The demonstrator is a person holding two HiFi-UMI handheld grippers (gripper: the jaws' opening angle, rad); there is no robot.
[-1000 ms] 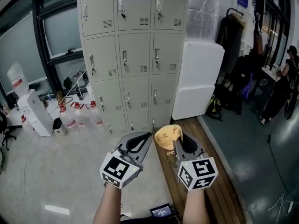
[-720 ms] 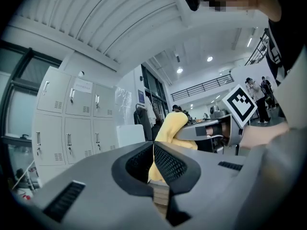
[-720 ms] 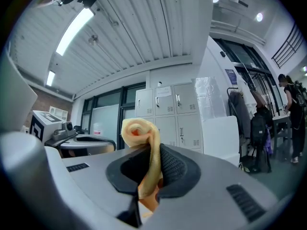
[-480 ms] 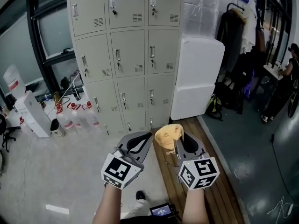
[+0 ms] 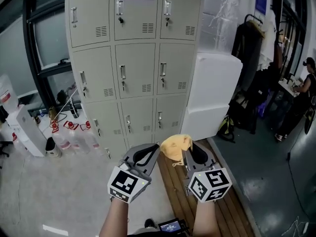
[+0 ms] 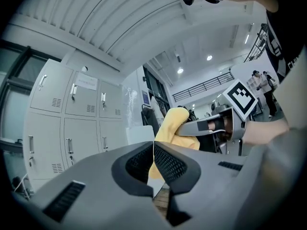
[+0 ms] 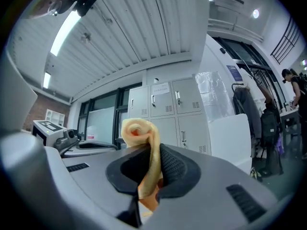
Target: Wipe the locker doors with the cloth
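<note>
Yellow cloth held up before office lockers

A crumpled yellow cloth (image 5: 176,147) is seen pinched in the right gripper (image 5: 191,153), with the left gripper (image 5: 144,153) held just beside it, before a bank of grey metal locker doors (image 5: 133,58).

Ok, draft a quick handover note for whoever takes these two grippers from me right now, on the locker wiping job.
Left gripper: shut, holding nothing.
Right gripper: shut on the yellow cloth, which bunches up above the jaws.
Locker doors: grey bank straight ahead, those in view closed, well clear of the cloth.
Done: the cloth is gripped. Whether any door has been wiped does not show.
Left: step up, press the cloth to the doors and wipe them.
</note>
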